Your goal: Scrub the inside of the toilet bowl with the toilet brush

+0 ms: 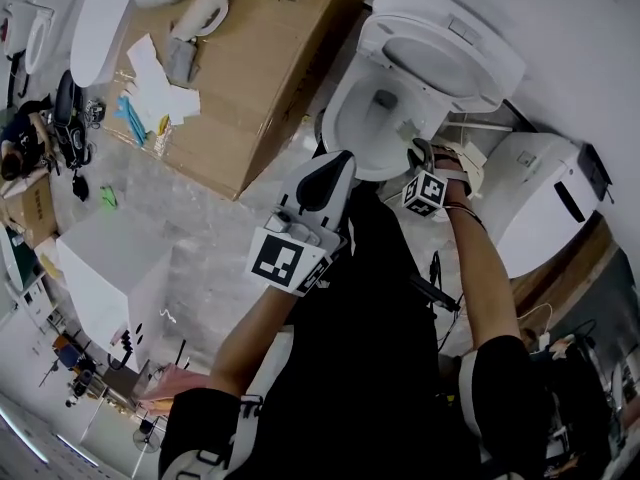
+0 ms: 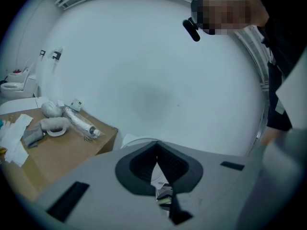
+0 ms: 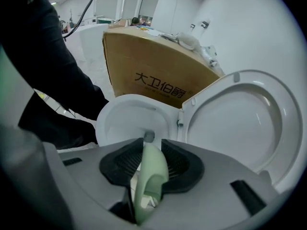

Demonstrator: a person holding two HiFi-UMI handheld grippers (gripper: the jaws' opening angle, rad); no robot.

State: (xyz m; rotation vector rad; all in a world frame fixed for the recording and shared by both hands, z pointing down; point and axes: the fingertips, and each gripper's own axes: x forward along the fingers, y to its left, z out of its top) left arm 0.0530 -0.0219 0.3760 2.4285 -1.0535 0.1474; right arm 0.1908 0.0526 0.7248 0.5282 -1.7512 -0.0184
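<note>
The toilet brush [image 3: 150, 178] was held in the right gripper [image 3: 147, 151]. Its pale green handle was clamped between the two jaws and pointed toward the toilet bowl [image 3: 117, 123]. I could not make out the bristle end in any view. The bowl stood open directly ahead of that gripper, with the seat and lid [image 3: 240, 119] raised at its right and a cardboard box [image 3: 144, 73] just behind its far rim. In the head view the right gripper hovered at the near rim of the bowl. The left gripper [image 2: 157, 150] was beside it, facing a bare wall, with its jaws closed together on nothing.

Hazards, as I judged them:
- The smooth, curved handle could twist or slip in the jaws under sideways scrubbing load.
- A wide stroke to the right could strike the raised seat and tip it down onto the brush.
- Reaching deeper could drive the gripper body against the rim.
</note>
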